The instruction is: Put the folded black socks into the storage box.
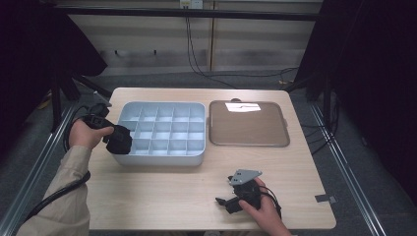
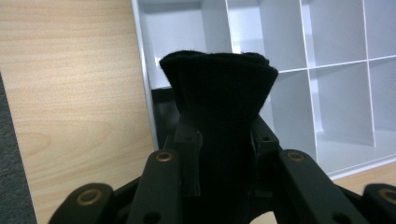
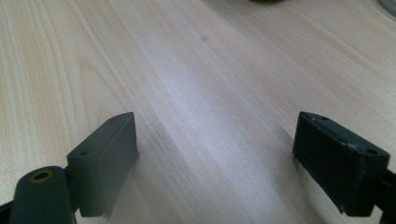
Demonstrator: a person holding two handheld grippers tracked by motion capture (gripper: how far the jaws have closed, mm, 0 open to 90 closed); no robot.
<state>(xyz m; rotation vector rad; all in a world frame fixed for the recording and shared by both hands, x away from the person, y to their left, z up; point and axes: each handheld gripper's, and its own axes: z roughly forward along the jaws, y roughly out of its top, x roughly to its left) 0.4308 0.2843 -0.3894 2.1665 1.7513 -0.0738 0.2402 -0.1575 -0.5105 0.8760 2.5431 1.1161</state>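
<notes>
Right tongs (image 1: pixel 231 201): nearest the high camera, at the desk's front edge, held in the person's right hand (image 1: pixel 263 212); jaws stand wide apart with bare wood between them in the right gripper view (image 3: pixel 215 154), gripping nothing. A grey three-cornered plate tops the body.

Left tongs (image 1: pixel 118 139): held in the left hand (image 1: pixel 84 133) at the organiser's near left corner, clamped on a black cloth (image 1: pixel 119 141). In the left gripper view the jaws pinch the fabric low down (image 2: pixel 219 149).

Black cloth: bunched into a roll that flares above the jaws (image 2: pixel 219 88), poised over the corner cell of the grid. Whether it touches the cell floor cannot be told; its lower part is hidden behind the jaws, and what kind of garment it is stays unclear.

Organiser (image 1: pixel 162 158): a pale blue-grey tray of square compartments (image 2: pixel 327 107), sitting left of centre on the desk (image 1: pixel 162 196). Its far cells are cut off in the left gripper view.

Brown tray (image 1: pixel 248 143): flat, just beside the organiser on its right; a bright glare patch blanks out part of its far surface.

Person: a beige sleeve (image 1: pixel 64 196) enters at lower left; the right forearm is cut off by the frame's bottom edge.
</notes>
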